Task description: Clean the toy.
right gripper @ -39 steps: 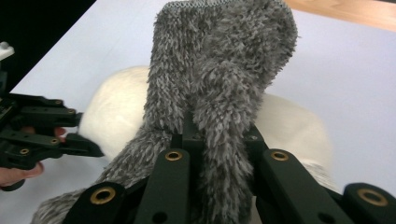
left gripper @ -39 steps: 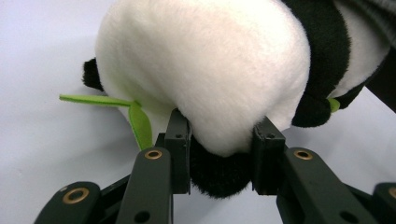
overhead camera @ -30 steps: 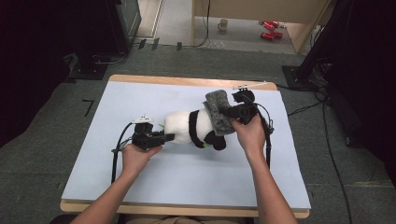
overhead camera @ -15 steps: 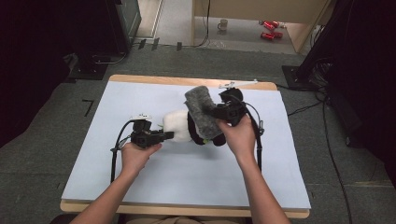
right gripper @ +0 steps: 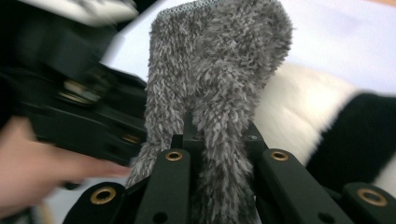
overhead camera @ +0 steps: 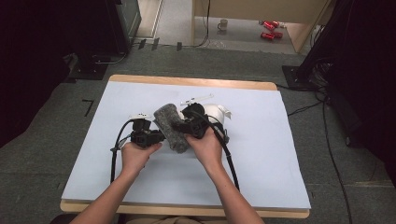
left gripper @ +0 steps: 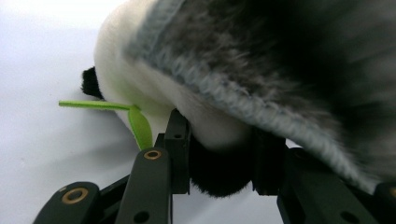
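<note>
Grey cloth (right gripper: 212,74) at table middle, fluffy, draped over panda (overhead camera: 215,113). Right gripper (right gripper: 215,140) pinches cloth, jaws pressed tight on lower fold. Panda is plush toy, white and black, lying on white mat (overhead camera: 280,154); green leaf (left gripper: 139,126) sticks out near its head. Left gripper (left gripper: 219,149) pinches black part of panda, just left of cloth. In high view two grippers are close, cloth between them. Mat covers wooden table (overhead camera: 196,83). Far on floor: mug (overhead camera: 223,24), red cans (overhead camera: 268,29).
</note>
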Action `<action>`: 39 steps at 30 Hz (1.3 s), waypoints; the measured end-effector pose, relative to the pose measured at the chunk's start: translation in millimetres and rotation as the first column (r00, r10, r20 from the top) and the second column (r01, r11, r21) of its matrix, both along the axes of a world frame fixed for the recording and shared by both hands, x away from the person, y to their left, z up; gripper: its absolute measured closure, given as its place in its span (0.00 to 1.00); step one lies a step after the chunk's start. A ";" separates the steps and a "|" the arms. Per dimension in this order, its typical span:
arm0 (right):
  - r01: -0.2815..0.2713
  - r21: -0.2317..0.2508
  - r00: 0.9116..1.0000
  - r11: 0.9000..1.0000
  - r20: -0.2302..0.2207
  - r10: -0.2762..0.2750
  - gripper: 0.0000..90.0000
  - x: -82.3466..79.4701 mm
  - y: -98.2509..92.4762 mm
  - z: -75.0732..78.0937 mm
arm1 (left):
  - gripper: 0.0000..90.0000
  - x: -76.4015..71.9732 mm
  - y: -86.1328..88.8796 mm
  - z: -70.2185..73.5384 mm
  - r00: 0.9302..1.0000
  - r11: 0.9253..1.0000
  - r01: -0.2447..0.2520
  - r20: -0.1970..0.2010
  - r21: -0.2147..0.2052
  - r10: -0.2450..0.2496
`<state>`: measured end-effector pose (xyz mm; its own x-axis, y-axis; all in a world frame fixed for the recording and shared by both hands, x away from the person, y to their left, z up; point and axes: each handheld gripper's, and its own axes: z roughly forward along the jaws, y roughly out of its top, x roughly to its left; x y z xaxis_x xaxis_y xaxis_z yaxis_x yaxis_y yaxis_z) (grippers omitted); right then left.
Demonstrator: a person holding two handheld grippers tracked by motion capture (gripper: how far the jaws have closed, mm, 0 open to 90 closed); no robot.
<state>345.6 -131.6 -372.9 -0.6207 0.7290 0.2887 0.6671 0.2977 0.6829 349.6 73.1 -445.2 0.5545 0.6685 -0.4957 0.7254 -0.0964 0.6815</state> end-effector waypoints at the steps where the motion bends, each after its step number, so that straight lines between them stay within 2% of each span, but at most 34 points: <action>1: 0.009 -0.020 1.000 1.000 0.003 -0.009 0.89 0.7 -0.4 -7.0 | 0.73 0.5 0.3 -0.4 1.000 1.000 0.000 -0.006 0.004 0.000; 3: 0.018 -0.036 1.000 0.999 0.019 -0.017 0.88 1.1 -4.0 -15.1 | 0.73 1.8 0.8 -2.3 1.000 1.000 0.005 -0.009 0.006 -0.005; 5: 0.026 -0.010 1.000 1.000 0.015 -0.026 0.88 0.6 -9.2 -19.5 | 0.73 2.2 0.2 -2.3 1.000 1.000 0.004 -0.008 0.002 -0.004; 10: 0.054 -0.059 0.998 0.997 0.048 -0.051 0.88 -0.2 -24.2 -20.0 | 0.73 5.7 5.0 -3.9 1.000 1.000 0.006 -0.017 -0.013 -0.006; 14: 0.059 -0.079 0.997 0.995 0.061 -0.054 0.89 -2.1 -40.6 -18.3 | 0.73 4.2 0.6 -3.5 0.999 0.999 0.032 0.010 0.002 -0.032; 16: 0.073 -0.088 0.996 0.993 0.064 -0.068 0.89 -4.4 -48.4 -15.6 | 0.74 4.6 0.6 -4.0 0.999 0.999 0.036 0.011 0.001 -0.036; 19: 0.089 -0.081 0.993 0.993 0.080 -0.082 0.89 -7.7 -59.8 -10.3 | 0.74 4.9 0.9 -4.0 0.999 0.999 0.040 0.011 0.004 -0.040; 22: 0.106 -0.067 0.992 0.992 0.077 -0.101 0.89 -9.5 -70.9 -6.5 | 0.74 4.3 -0.1 -4.1 0.999 0.999 0.039 0.011 0.004 -0.040; 26: 0.125 -0.015 0.990 0.992 0.063 -0.124 0.89 -8.0 -88.9 -4.1 | 0.74 4.6 0.2 -4.6 0.999 0.999 0.042 0.017 0.011 -0.043; 30: 0.164 -0.015 0.984 0.986 0.068 -0.163 0.89 -8.6 -104.3 -0.6 | 0.74 4.9 0.2 -5.1 0.999 0.999 0.042 0.023 0.018 -0.042; 34: 0.220 -0.018 0.973 0.975 0.077 -0.218 0.89 -7.6 -122.1 0.6 | 0.74 5.1 0.7 -5.7 0.999 0.999 0.040 0.020 0.016 -0.040; 36: 0.235 -0.016 0.970 0.972 0.070 -0.233 0.89 -6.7 -129.4 -0.5 | 0.74 3.9 -0.5 -5.9 0.999 0.999 0.043 0.027 0.022 -0.043; 38: 0.245 -0.030 0.967 0.969 0.074 -0.242 0.89 -7.5 -134.7 -0.4 | 0.74 3.1 -1.0 -5.7 0.999 0.999 0.039 0.025 0.023 -0.039; 39: 0.261 -0.042 0.963 0.964 0.082 -0.257 0.89 -7.9 -137.1 0.6 | 0.74 2.8 -1.1 -5.5 0.999 0.999 0.035 0.025 0.023 -0.036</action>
<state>337.7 -268.7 -372.3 -0.4270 0.8805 0.2059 0.6733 0.1576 0.7224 352.4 72.0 -450.7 0.5902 0.6593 -0.4658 0.7037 -0.1374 0.6971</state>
